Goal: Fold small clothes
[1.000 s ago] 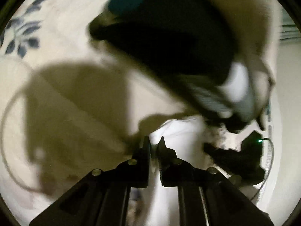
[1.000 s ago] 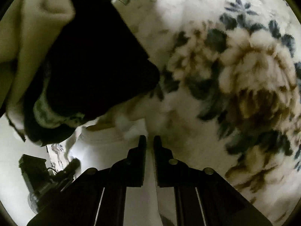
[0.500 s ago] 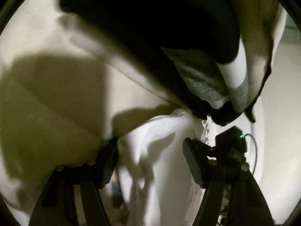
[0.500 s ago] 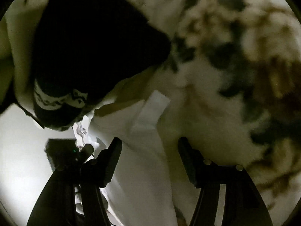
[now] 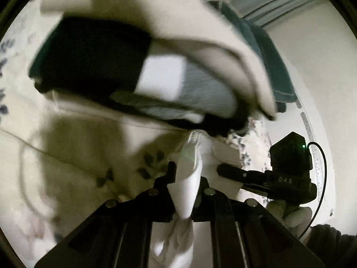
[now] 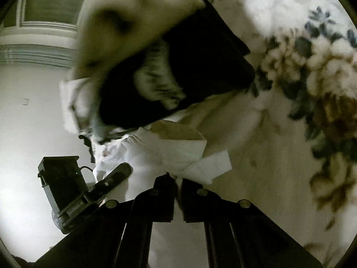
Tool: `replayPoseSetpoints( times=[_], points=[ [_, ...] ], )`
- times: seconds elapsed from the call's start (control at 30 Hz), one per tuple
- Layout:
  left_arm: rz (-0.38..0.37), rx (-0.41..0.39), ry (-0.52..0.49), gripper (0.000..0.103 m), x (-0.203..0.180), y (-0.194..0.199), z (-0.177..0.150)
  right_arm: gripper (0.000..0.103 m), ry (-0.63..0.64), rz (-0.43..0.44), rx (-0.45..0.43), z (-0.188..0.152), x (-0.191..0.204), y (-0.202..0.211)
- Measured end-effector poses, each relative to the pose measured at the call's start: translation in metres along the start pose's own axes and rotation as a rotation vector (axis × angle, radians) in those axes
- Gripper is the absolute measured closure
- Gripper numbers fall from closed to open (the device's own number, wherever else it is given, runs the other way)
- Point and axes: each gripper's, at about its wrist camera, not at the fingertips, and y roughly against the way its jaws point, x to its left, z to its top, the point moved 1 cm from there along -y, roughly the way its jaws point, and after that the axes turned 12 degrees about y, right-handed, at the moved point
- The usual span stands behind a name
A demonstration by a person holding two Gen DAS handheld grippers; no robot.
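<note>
- Between the fingers of the left gripper (image 5: pixel 186 176) a bunch of white cloth (image 5: pixel 189 178) is being pinched; the jaws are nearly closed on it.
- Between the fingers of the right gripper (image 6: pixel 177 178) another edge of the cloth (image 6: pixel 178 156) is being pinched, and these jaws are almost closed too.
- Each gripper is showing up off to the side in the other one's view, so both are holding the same cloth, close together.
- The cloth is looking soft, thin and bright white, with a folded flap lying just ahead of the right gripper.
- Just ahead of both grippers, a dark and pale pile (image 5: pixel 133 78) is sitting on the flowery bedspread (image 6: pixel 312 89). The cloth is reaching up to its near edge. The pile is blurry, so I cannot tell what is in it.
- To do this step well, I think both grippers should be keeping a firm pinch, moving apart a little to smooth the cloth, then laying one edge flat over the other.
- Pulling too hard or letting go early could be bunching the cloth up.
</note>
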Motion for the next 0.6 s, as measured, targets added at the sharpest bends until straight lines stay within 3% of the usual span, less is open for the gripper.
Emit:
replayPoseSetpoints(
  times=[0.17,0.37,0.43,0.47,0.5,0.53,0.6],
  points=[
    [-0.014,-0.051,-0.055,0.095,-0.019,0.045,-0.021,0.099,0.082,0.033,-0.034,-0.016,0.014,0.065],
    [0.001,-0.057,-0.117,0.089,-0.044,0.084,-0.077,0.099,0.16,0.045,-0.022,-0.076,0.042,0.114],
    [0.017,-0.048,-0.12,0.079,-0.044,0.097,-0.107,0.098,0.176,0.048,0.006,-0.113,0.054,0.13],
    [0.013,-0.035,-0.114,0.069,-0.042,0.111,-0.125,0.097,0.186,0.048,0.027,-0.133,0.073,0.122],
    [0.02,-0.023,-0.108,0.048,-0.046,0.113,-0.138,0.094,0.198,0.043,0.061,-0.151,0.076,0.129],
    [0.042,-0.013,-0.103,0.04,-0.043,0.121,-0.154,0.09,0.198,0.037,0.096,-0.166,0.087,0.116],
    [0.084,0.015,-0.083,0.036,-0.032,0.136,-0.189,0.06,0.19,0.012,0.176,-0.201,0.09,0.121]
  ],
)
